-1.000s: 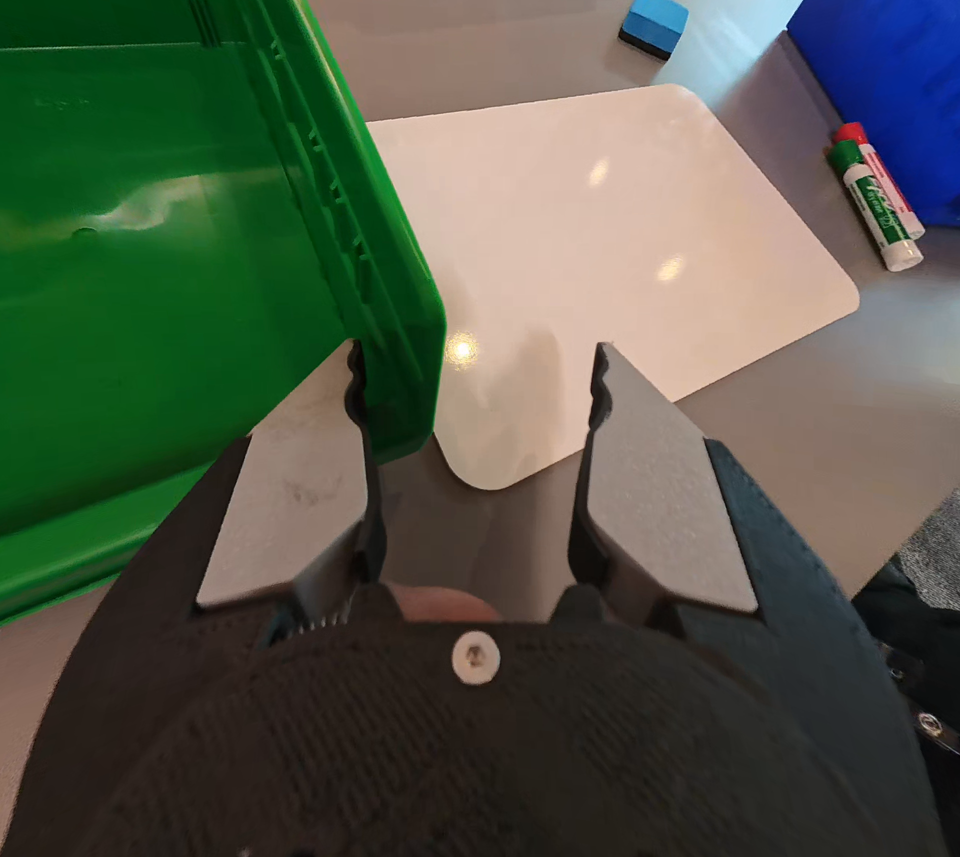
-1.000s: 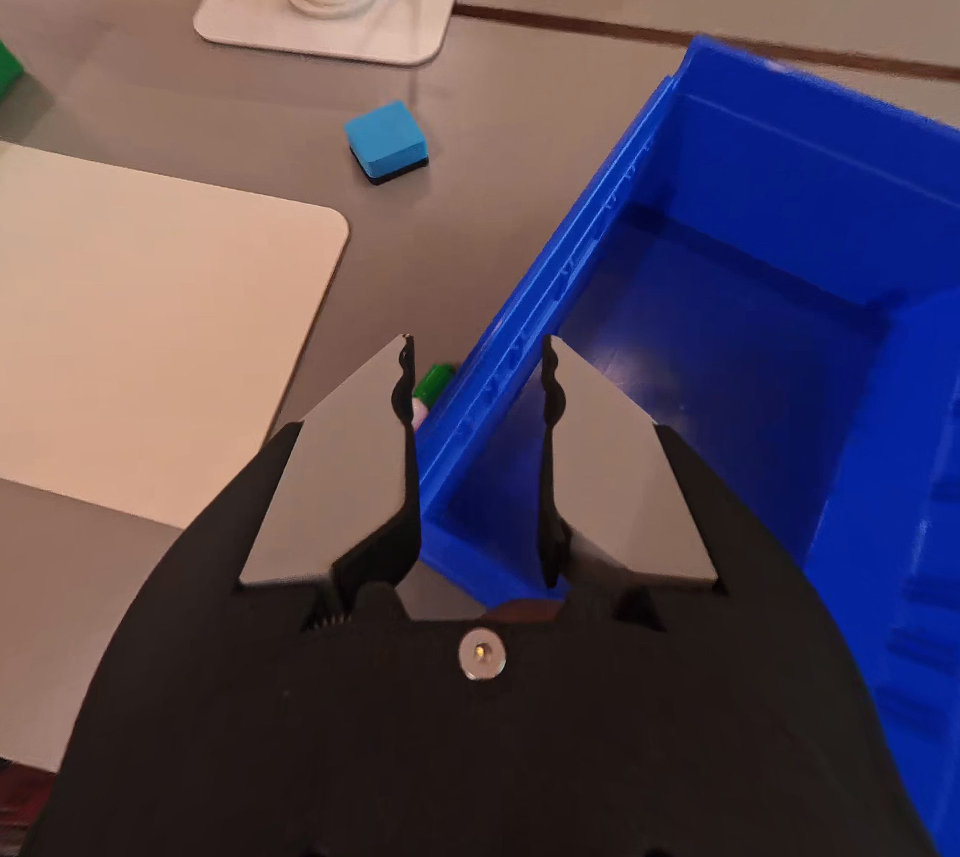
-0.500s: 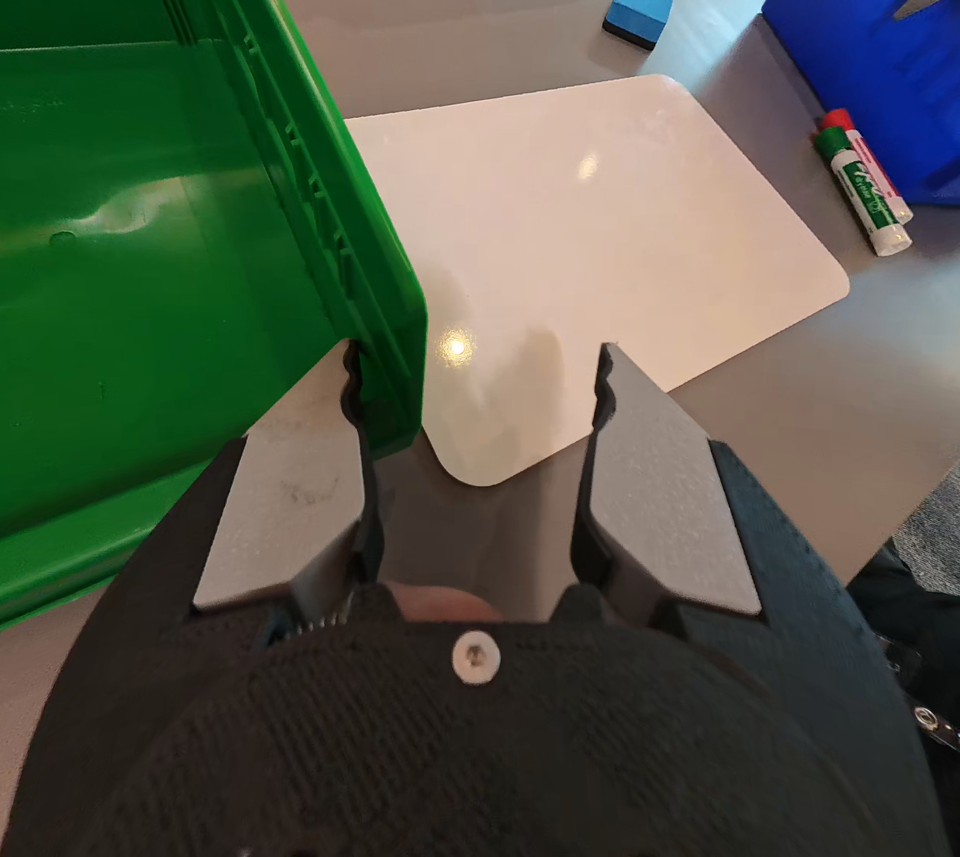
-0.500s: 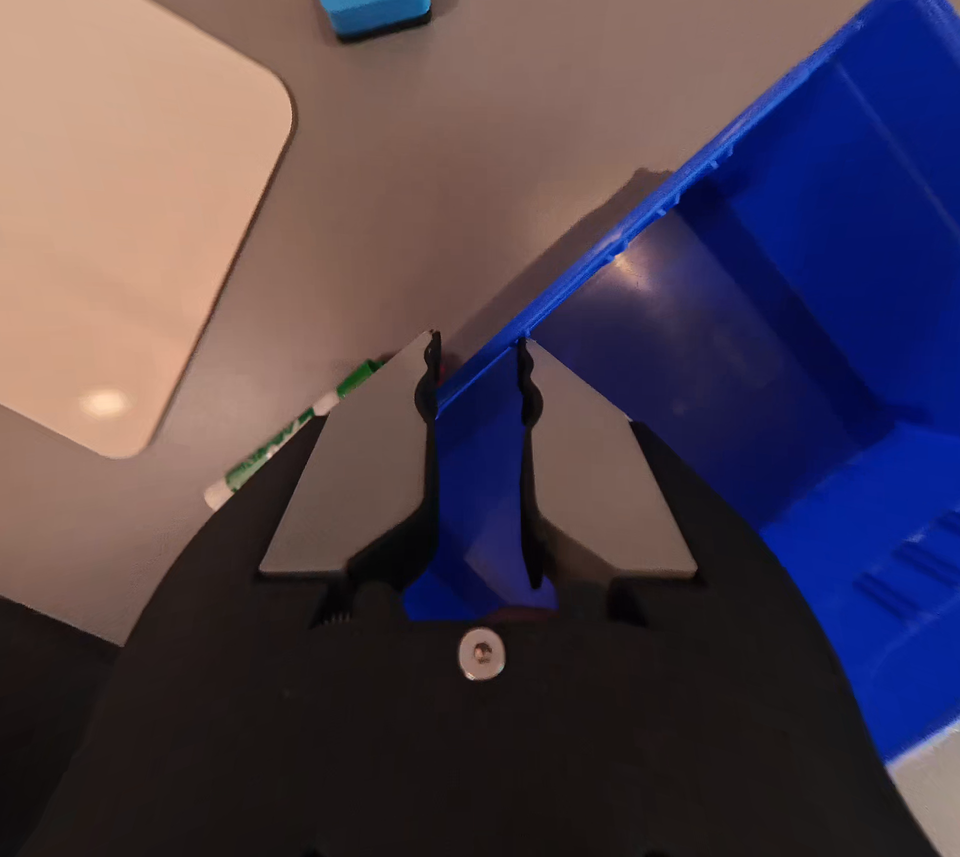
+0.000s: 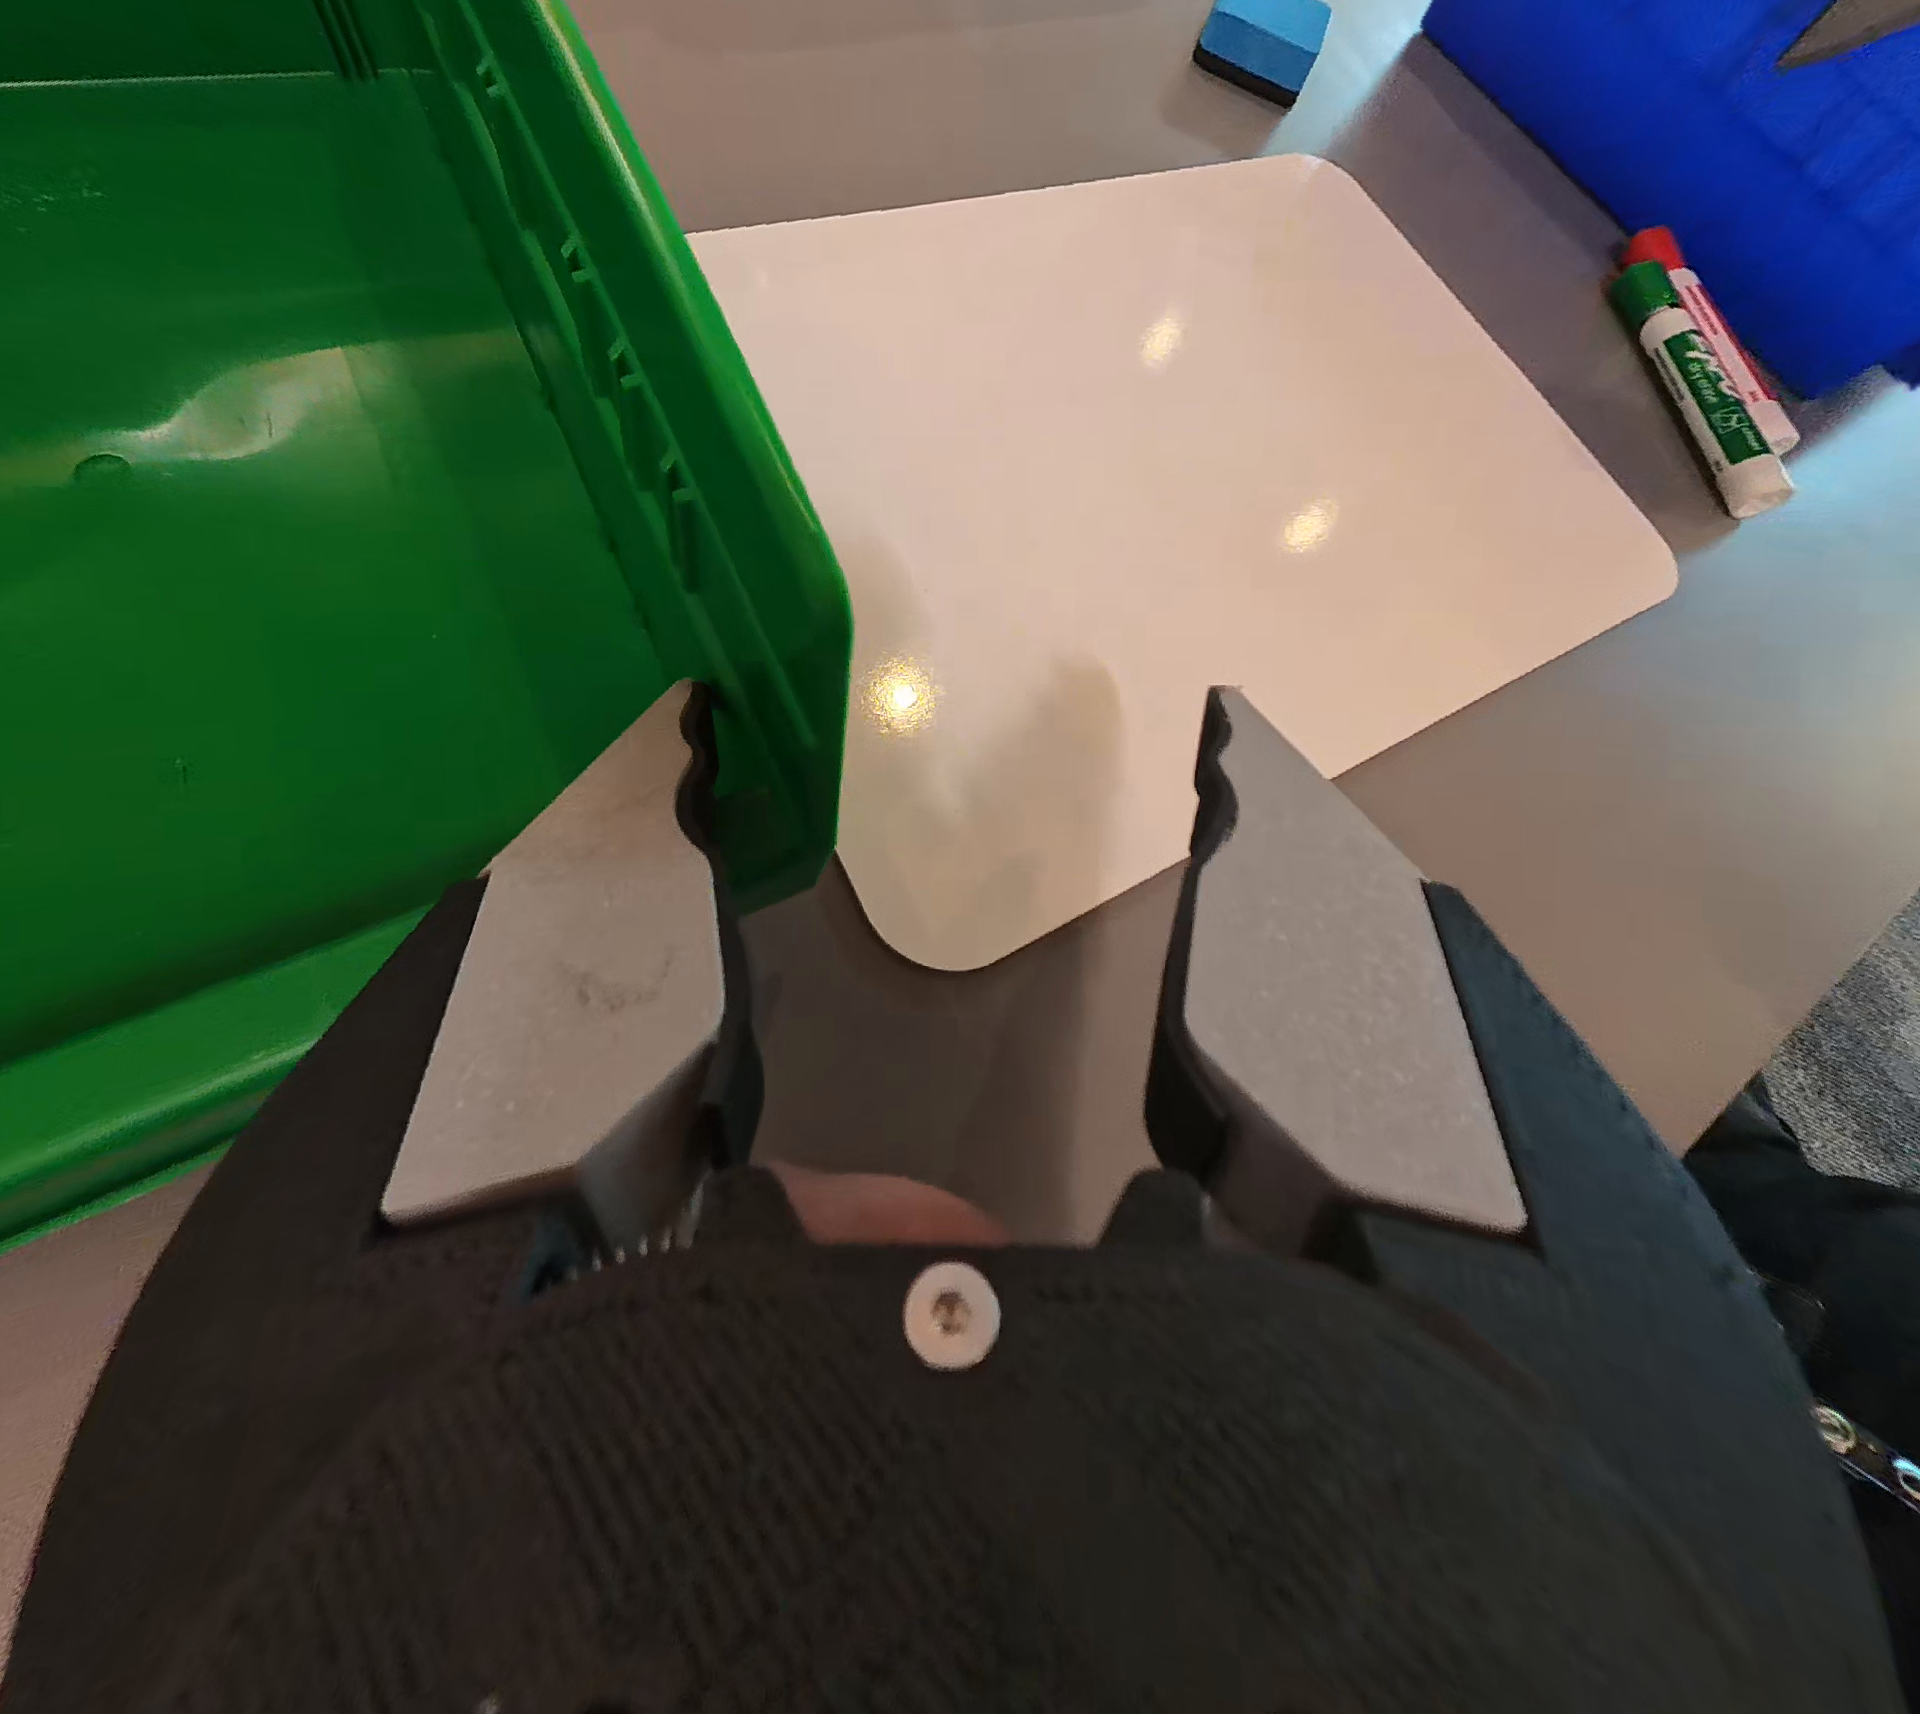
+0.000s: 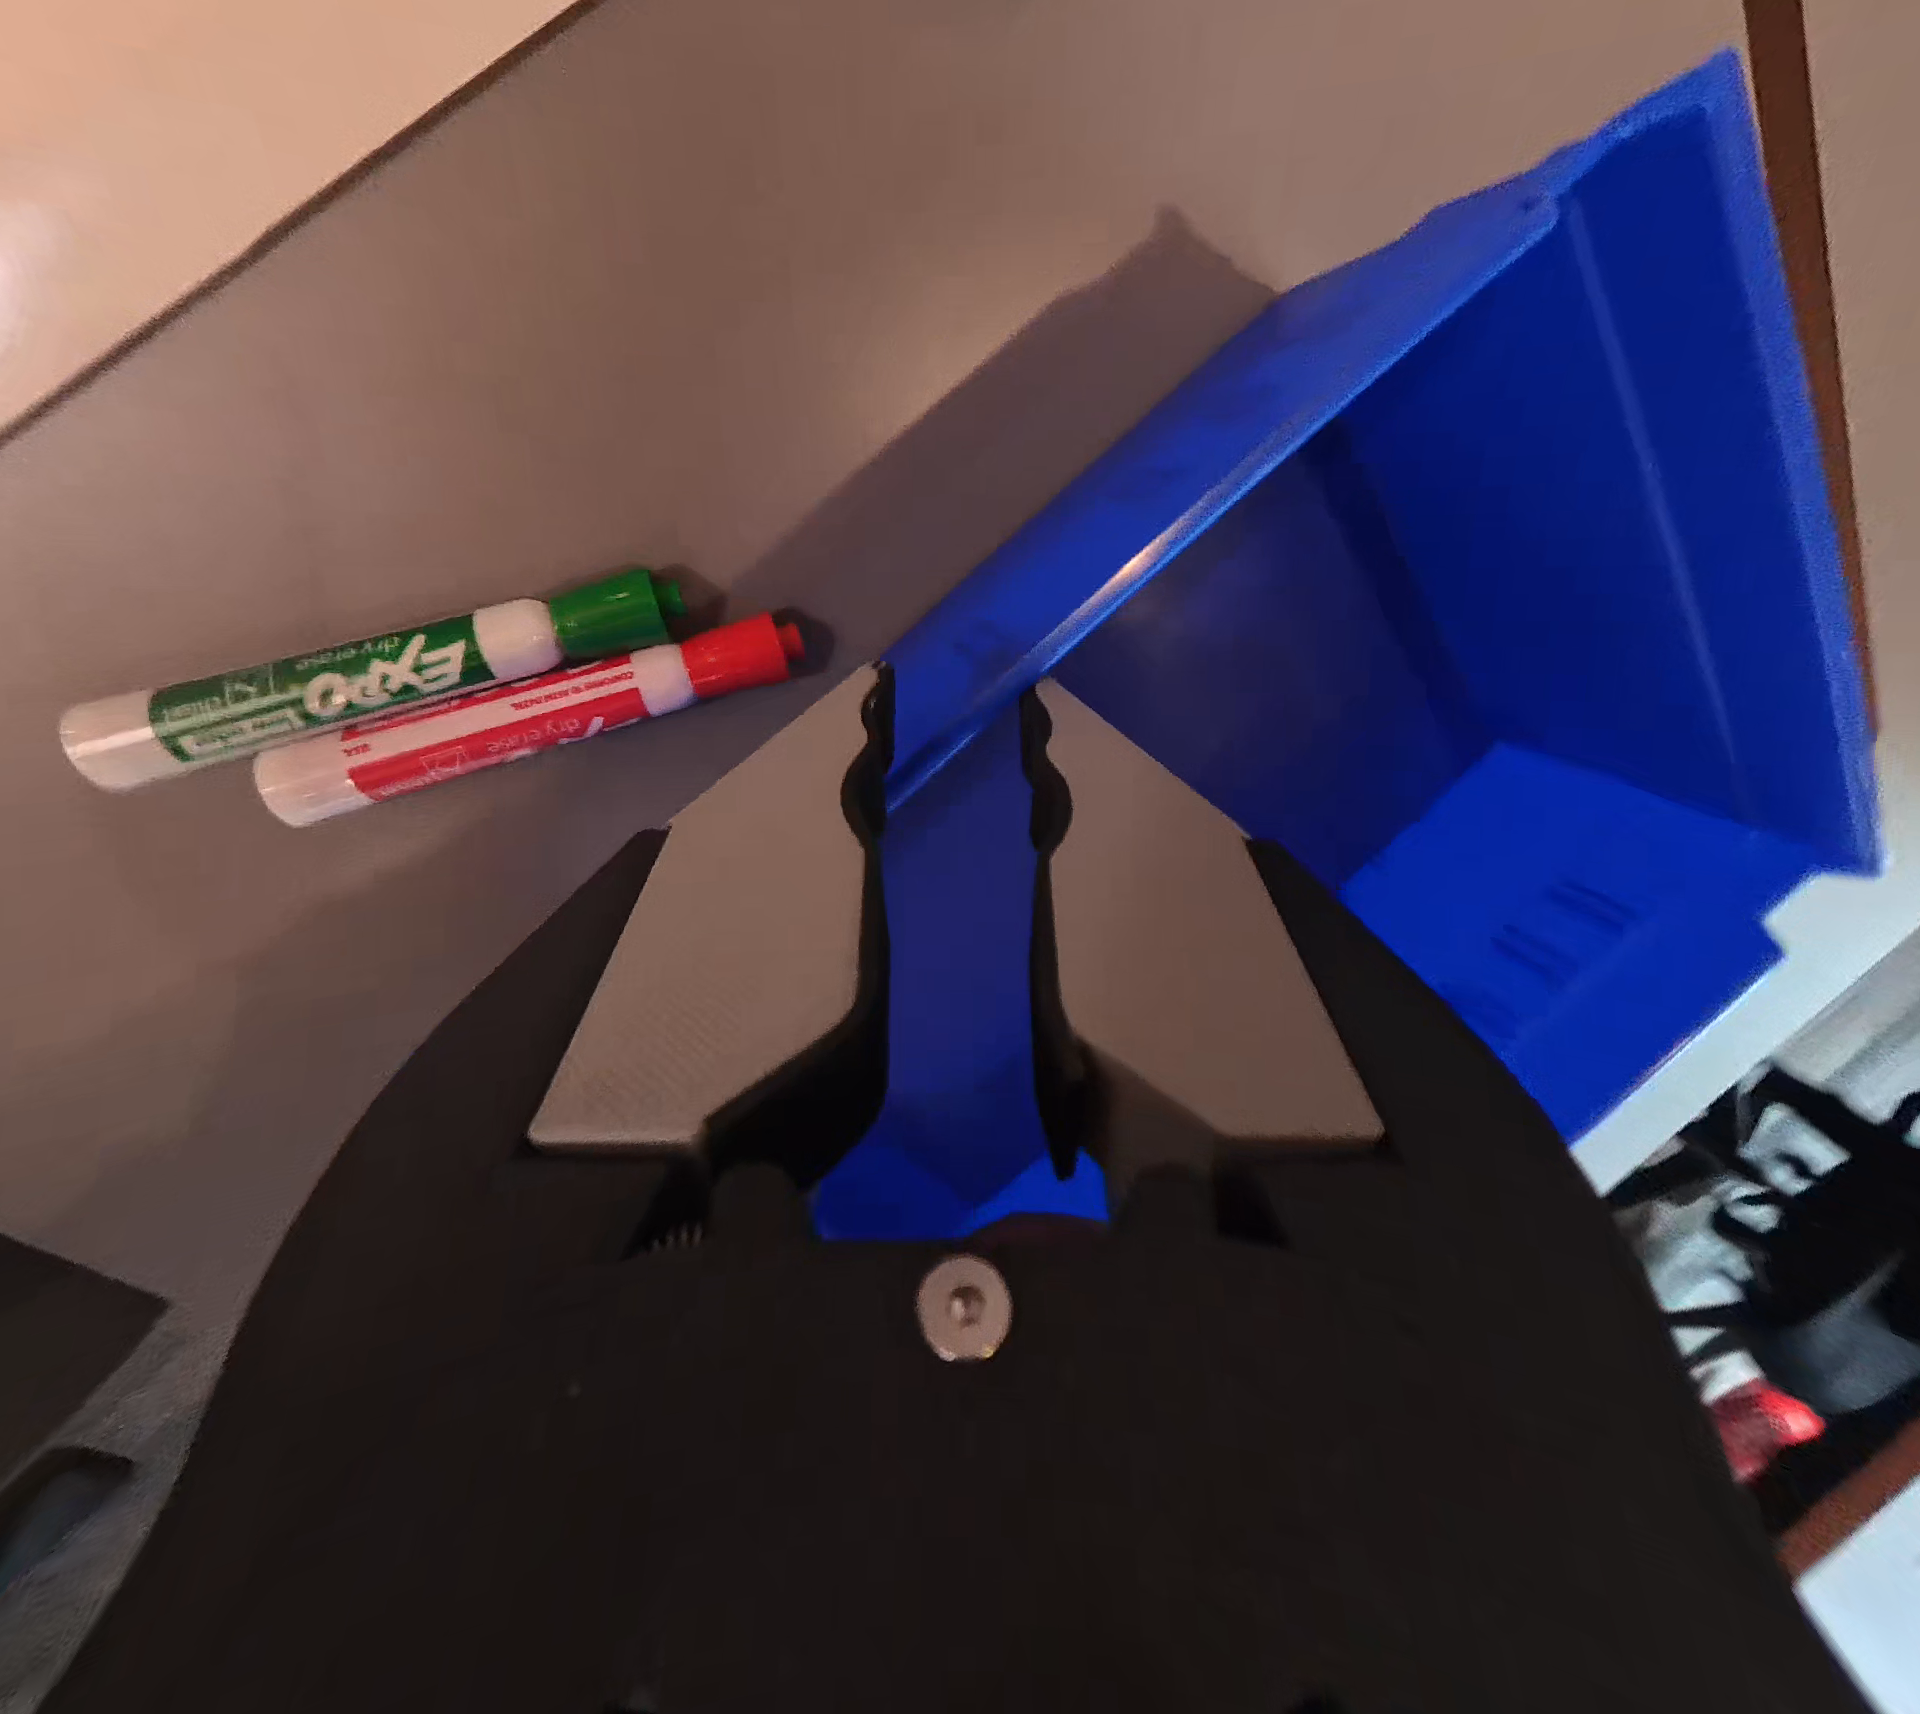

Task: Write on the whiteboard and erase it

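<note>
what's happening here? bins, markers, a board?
The right hand-held gripper is shut on the wall of the blue bin, which is tipped up. A green marker and a red marker lie capped on the table beside it. The left hand-held gripper is open by the green bin. The whiteboard is blank, the eraser untouched.
</note>
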`<state>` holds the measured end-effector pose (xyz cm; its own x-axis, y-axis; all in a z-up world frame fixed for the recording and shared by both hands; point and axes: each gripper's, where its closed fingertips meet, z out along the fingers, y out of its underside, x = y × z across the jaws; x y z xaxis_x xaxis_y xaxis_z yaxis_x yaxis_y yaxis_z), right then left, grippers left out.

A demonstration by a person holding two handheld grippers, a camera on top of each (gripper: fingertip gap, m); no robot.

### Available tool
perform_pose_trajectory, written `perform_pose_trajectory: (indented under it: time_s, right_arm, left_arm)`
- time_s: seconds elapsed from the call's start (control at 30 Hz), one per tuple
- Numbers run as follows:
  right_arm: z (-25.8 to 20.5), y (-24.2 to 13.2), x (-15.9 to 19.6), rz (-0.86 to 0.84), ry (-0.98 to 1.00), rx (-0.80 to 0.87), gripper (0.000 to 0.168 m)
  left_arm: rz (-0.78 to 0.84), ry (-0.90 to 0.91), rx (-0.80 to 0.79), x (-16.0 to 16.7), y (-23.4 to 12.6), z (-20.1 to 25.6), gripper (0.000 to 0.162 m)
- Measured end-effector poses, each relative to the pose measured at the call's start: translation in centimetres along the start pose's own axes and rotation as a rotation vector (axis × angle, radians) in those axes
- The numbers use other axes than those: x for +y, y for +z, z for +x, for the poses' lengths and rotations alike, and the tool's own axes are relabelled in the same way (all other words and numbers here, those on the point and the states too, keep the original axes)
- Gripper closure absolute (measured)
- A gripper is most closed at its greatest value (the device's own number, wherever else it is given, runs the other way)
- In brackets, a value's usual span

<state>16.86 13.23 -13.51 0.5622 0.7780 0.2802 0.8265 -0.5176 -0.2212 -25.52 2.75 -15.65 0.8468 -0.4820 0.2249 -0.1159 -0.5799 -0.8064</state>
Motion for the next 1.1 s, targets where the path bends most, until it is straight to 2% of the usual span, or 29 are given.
perform_pose_trajectory:
  time_s: [0.17,0.4,0.47,0.53,0.57,0.6,0.7,0.83,0.93,1.1]
  right_arm:
    - [0.7,0.4,-0.6,0.043,0.273,-0.009,0.155]
    - [0.5,-0.5,-0.9,0.137,0.432,-0.046,0.155]
    - [1.5,-1.7,-0.7,0.168,0.456,0.024,0.145]
    - [1.6,-3.4,-0.8,0.211,0.459,0.080,0.143]
    - [1.0,-4.4,-1.2,0.252,0.458,0.090,0.141]
    - [-0.1,-5.4,-1.8,0.300,0.453,0.080,0.138]
    - [-5.9,-7.4,-3.3,0.433,0.428,-0.022,0.134]
    - [-11.9,-4.9,-1.9,0.418,0.448,-0.022,0.135]
    - [-12.1,-1.7,-0.1,0.343,0.478,0.117,0.136]
    - [-12.9,1.7,1.2,0.244,0.505,0.105,0.131]
  left_arm:
    - [0.012,0.005,-0.054,-0.1,0.2,-0.7,0.084]
    - [0.050,-0.029,-0.053,-0.8,0.5,-1.2,0.092]
    - [0.050,-0.025,-0.066,-0.8,0.6,-1.4,0.095]
    - [0.051,-0.015,-0.078,-0.8,0.6,-1.5,0.097]
    - [0.040,-0.014,-0.083,-0.7,0.6,-1.4,0.091]
    - [0.018,-0.011,-0.090,-0.4,0.5,-1.4,0.079]
    - [0.045,0.044,-0.097,-1.5,-0.8,-0.6,0.076]
    - [0.129,0.046,-0.023,-3.7,-3.1,1.3,0.077]
    - [0.162,0.045,0.014,-4.2,-4.0,2.2,0.077]
    - [0.133,0.097,0.006,-3.4,-3.9,2.5,0.078]
